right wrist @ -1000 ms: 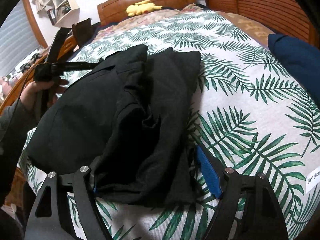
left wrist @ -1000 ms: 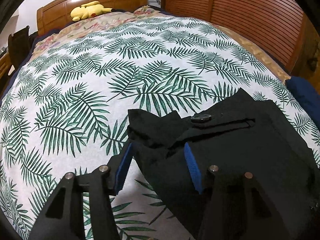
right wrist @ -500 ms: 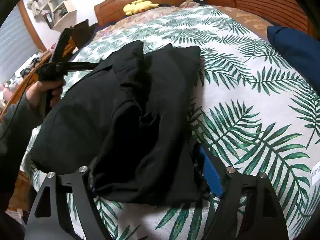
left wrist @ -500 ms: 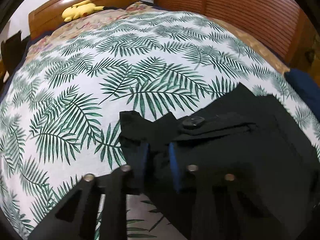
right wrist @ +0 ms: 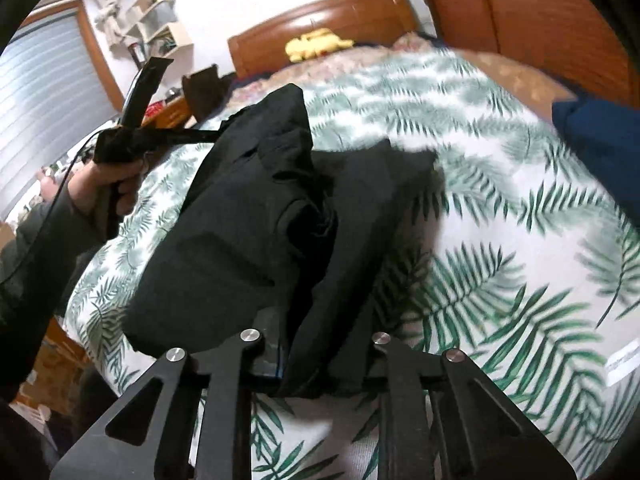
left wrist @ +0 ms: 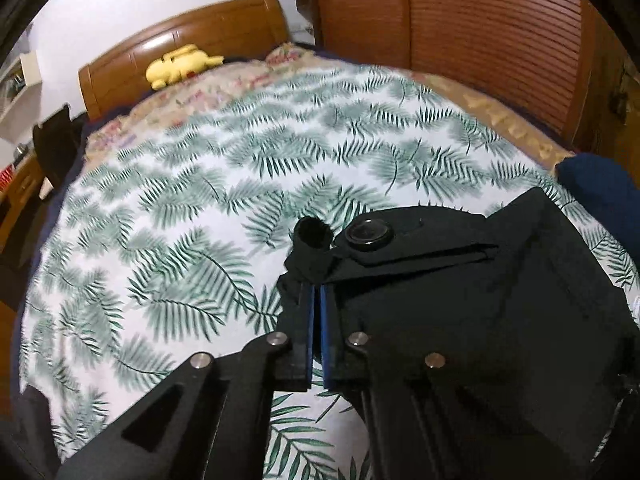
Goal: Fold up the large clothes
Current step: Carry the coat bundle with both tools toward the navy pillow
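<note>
Pinching both near corners of a black garment over the bed

The left gripper (left wrist: 317,304) has its jaws closed on the black garment (left wrist: 460,312) at its left corner; the right gripper (right wrist: 316,360) grips the bunched right end, cloth hiding its pads. The garment's length spans between them above the leaf-print bed (left wrist: 180,208).

There was one black garment (left wrist: 460,300) with one round button (left wrist: 369,233) on it, and one bed (left wrist: 180,208) under one palm-leaf cover. Two tongs were in play, the left tongs (left wrist: 318,332) and the right tongs (right wrist: 316,356). One yellow plush toy (left wrist: 180,65), one headboard (left wrist: 224,32) and one dark blue cushion (right wrist: 600,140) completed the count.
</note>
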Available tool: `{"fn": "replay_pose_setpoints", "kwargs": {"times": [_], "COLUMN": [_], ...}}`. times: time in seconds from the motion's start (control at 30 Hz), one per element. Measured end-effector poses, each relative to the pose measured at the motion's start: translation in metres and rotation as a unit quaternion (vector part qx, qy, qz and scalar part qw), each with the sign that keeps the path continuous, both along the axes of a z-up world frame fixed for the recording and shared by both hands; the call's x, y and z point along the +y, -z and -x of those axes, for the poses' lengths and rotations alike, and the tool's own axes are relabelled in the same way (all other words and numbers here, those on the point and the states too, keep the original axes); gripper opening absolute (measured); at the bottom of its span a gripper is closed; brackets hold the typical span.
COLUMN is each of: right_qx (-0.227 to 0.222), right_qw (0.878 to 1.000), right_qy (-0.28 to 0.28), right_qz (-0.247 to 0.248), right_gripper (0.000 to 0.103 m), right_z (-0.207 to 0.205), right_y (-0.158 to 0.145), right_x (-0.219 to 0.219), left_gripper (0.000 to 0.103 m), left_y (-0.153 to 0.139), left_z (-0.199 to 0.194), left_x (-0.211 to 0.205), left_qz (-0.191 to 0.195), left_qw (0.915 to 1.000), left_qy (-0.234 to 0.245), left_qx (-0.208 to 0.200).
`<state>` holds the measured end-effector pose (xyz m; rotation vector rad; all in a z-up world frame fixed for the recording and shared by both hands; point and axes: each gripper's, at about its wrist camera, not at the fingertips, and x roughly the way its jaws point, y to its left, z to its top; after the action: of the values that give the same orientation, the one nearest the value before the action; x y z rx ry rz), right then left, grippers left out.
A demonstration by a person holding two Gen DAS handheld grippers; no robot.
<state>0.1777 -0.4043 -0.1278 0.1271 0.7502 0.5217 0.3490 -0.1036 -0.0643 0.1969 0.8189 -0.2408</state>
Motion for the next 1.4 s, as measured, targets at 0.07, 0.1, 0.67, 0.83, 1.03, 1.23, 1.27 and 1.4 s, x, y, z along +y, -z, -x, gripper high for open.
{"fn": "replay_pose_setpoints", "kwargs": {"times": [0.07,0.1,0.67,0.83,1.03,1.23,1.27,1.4], "right_qx": [-0.02,-0.031,-0.168,-0.183,-0.166,-0.093,-0.074,-0.032], "right_qw": [1.0,0.999,0.977,0.962,0.947,0.946,0.944,0.931], "right_qy": [0.0,0.001,0.092,0.153,0.219,0.261,0.268,0.303], "right_qz": [0.006,0.008,0.098,0.132,0.167,0.171,0.176,0.201], "right_gripper": [0.016,0.016,0.015,0.015,0.015,0.02,0.025,0.052], "right_z": [0.001,0.002,0.013,0.022,0.025,0.02,0.017,0.011], "right_y": [-0.01,-0.017,-0.119,-0.144,-0.156,-0.124,-0.115,-0.091], "right_x": [-0.002,-0.004,-0.145,-0.213,-0.291,-0.348,-0.354,-0.368], "left_gripper": [0.0,0.0,0.0,0.0,0.0,0.001,0.001,0.002], "left_y": [-0.014,-0.019,-0.114,-0.135,-0.136,-0.099,-0.091,-0.084], "left_z": [0.007,0.01,0.021,0.014,0.005,-0.006,-0.006,0.001], "left_x": [-0.003,-0.004,-0.169,-0.253,-0.342,-0.409,-0.414,-0.416], "left_qz": [-0.001,-0.001,0.033,0.051,0.068,0.043,0.041,0.041], "left_qw": [0.9999,0.9999,0.9902,0.9818,0.9749,0.9761,0.9753,0.974], "left_qy": [-0.001,-0.001,0.085,0.135,0.18,0.205,0.212,0.217], "left_qx": [-0.012,-0.016,-0.106,-0.123,-0.112,-0.056,-0.049,-0.051]}}
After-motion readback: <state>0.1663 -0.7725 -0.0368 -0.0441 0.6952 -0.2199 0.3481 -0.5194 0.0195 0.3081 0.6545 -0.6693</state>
